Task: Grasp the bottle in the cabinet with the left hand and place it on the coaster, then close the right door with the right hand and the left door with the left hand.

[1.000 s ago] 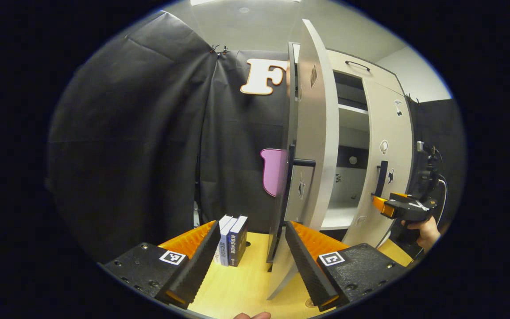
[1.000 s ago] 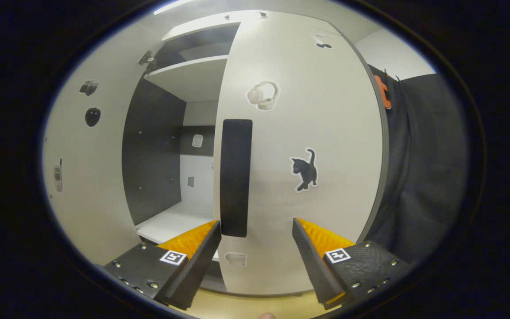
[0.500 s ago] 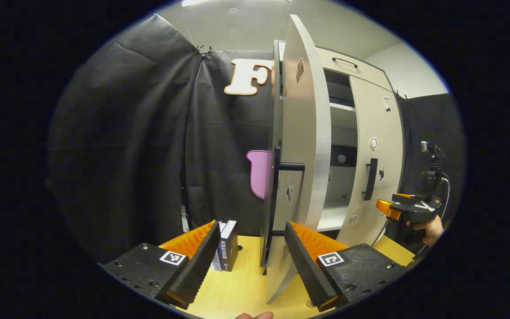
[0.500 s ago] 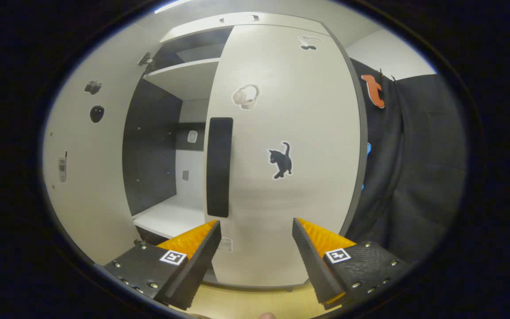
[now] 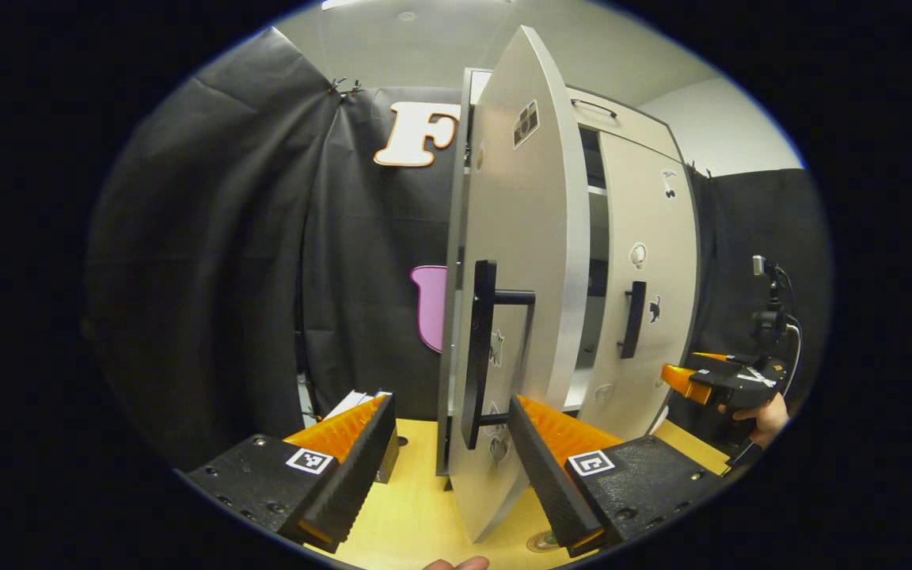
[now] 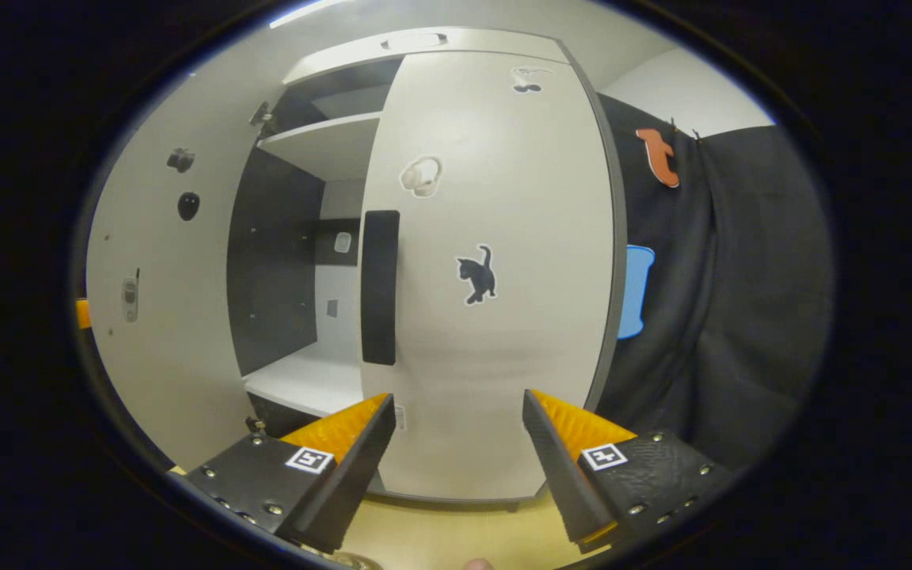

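Observation:
The white cabinet's left door (image 5: pixel 527 237) stands partly open, right in front of my left gripper (image 5: pixel 448 467). Its outer face and black handle (image 5: pixel 478 356) are turned toward me. My left gripper is open and empty, its right finger close beside the door's lower edge. The right door (image 6: pixel 503 277) with its black handle (image 6: pixel 379 285) looks shut or nearly so. My right gripper (image 6: pixel 456 467) is open a short way in front of it, touching nothing. That same gripper (image 5: pixel 729 380) also appears far right in the left gripper view, held by a hand (image 5: pixel 769 416).
The cabinet's inside (image 6: pixel 282 261) with a white shelf (image 6: pixel 305 380) shows through the gap between the doors. Books (image 5: pixel 357 402) stand on the yellow table (image 5: pixel 416 514), behind my left finger. A small round disc (image 5: pixel 543 542) lies at the table's near edge.
My right gripper has drawn back from the right door, which now looks smaller. The left gripper view has shifted round the left door, from its edge to its outer face and handle.

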Action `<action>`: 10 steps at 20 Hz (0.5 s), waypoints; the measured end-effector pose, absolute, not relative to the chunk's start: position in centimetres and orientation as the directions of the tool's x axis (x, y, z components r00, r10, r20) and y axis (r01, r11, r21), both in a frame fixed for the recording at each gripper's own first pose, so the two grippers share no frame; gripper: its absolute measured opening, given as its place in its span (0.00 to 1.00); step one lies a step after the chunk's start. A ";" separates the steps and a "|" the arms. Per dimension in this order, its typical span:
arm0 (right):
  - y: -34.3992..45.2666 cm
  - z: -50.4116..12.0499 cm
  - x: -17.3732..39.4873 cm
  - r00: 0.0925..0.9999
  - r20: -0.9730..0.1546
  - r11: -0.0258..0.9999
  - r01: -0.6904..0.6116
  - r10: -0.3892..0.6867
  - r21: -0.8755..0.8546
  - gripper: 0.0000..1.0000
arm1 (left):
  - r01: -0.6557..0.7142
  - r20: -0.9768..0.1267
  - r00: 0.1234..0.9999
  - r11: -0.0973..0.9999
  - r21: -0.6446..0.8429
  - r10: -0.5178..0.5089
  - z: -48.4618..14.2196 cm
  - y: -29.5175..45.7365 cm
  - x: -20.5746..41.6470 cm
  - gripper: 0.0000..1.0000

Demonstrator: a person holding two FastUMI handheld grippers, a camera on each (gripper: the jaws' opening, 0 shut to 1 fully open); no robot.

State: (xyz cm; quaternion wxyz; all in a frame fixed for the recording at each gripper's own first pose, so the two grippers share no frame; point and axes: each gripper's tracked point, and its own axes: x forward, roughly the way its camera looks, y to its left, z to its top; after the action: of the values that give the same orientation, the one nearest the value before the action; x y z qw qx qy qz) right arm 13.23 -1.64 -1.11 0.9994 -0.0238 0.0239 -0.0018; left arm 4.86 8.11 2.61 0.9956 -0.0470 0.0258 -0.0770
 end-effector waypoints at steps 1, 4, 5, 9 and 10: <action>-1.9 -1.2 12.9 0.999 -0.048 0.999 0.001 -0.003 -0.048 0.98 | 0.155 -0.041 0.986 0.984 -0.089 -0.159 2.7 7.4 5.0 0.93; -2.9 -1.1 12.1 0.999 -0.049 0.999 0.008 -0.010 -0.041 0.98 | 0.170 -0.024 0.985 0.985 -0.042 -0.171 2.9 5.6 5.5 0.92; -3.3 -1.2 11.8 0.999 -0.049 0.999 0.010 -0.011 -0.033 0.98 | 0.173 -0.031 0.984 0.984 -0.047 -0.174 2.9 5.2 5.7 0.92; -4.8 -1.5 11.3 0.998 -0.057 1.000 0.023 -0.024 -0.019 0.98 | 0.180 -0.054 0.981 0.981 -0.072 -0.184 2.3 3.8 6.8 0.93; -5.1 -1.4 11.2 0.998 -0.056 0.999 0.026 -0.027 -0.019 0.97 | 0.185 -0.034 0.982 0.980 -0.073 -0.188 2.7 3.4 7.0 0.93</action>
State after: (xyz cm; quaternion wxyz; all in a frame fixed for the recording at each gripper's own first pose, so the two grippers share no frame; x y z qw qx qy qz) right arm 11.18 -5.13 -1.40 0.9995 -0.0094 0.0283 -0.0132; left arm 7.03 3.39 2.69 0.9948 -0.0347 0.0203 -0.0938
